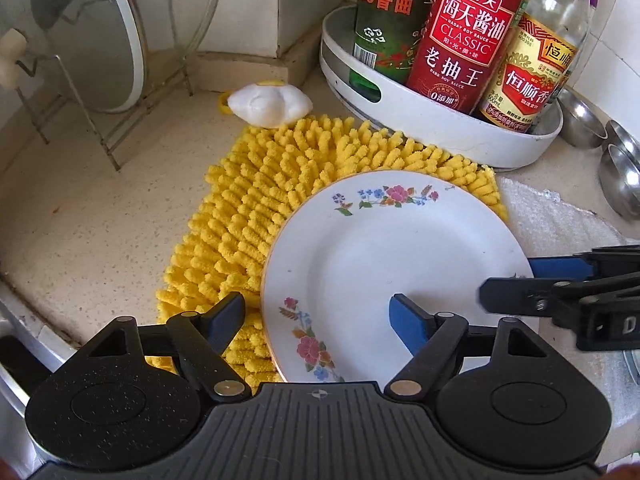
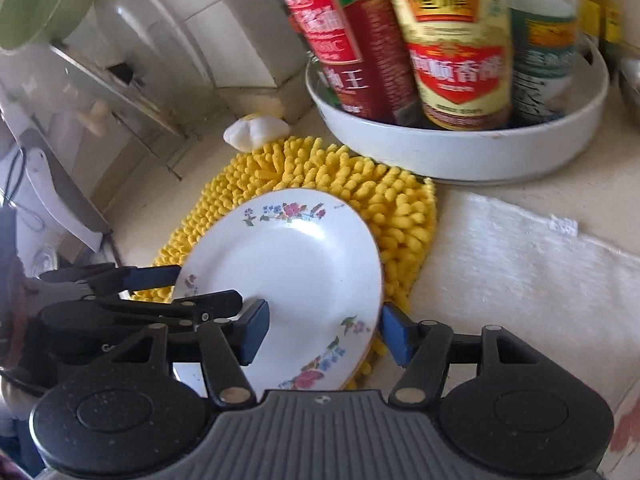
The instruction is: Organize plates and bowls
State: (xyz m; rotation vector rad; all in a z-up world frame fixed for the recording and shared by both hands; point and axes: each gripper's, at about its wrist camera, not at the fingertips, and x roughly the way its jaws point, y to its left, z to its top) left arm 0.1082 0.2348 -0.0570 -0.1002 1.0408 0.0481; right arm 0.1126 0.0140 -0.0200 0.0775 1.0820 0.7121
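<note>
Plate (image 1: pixel 396 264) lying flat, partly on the yellow mat (image 1: pixel 280 184), straddled at opposite rims by left gripper (image 1: pixel 320 320) and right gripper (image 2: pixel 324 332); both sets of fingers spread, gripping nothing; right gripper nearer the rim.

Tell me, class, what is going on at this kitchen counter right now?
A person is working with two handheld tongs over a white floral plate that lies on a yellow shaggy mat. The left tongs straddle the plate's near-left rim, jaws open. The right tongs straddle its other side, also open, so neither grips it yet. Behind stands a white round tray of sauce bottles, with steel bowls to its right.
</note>
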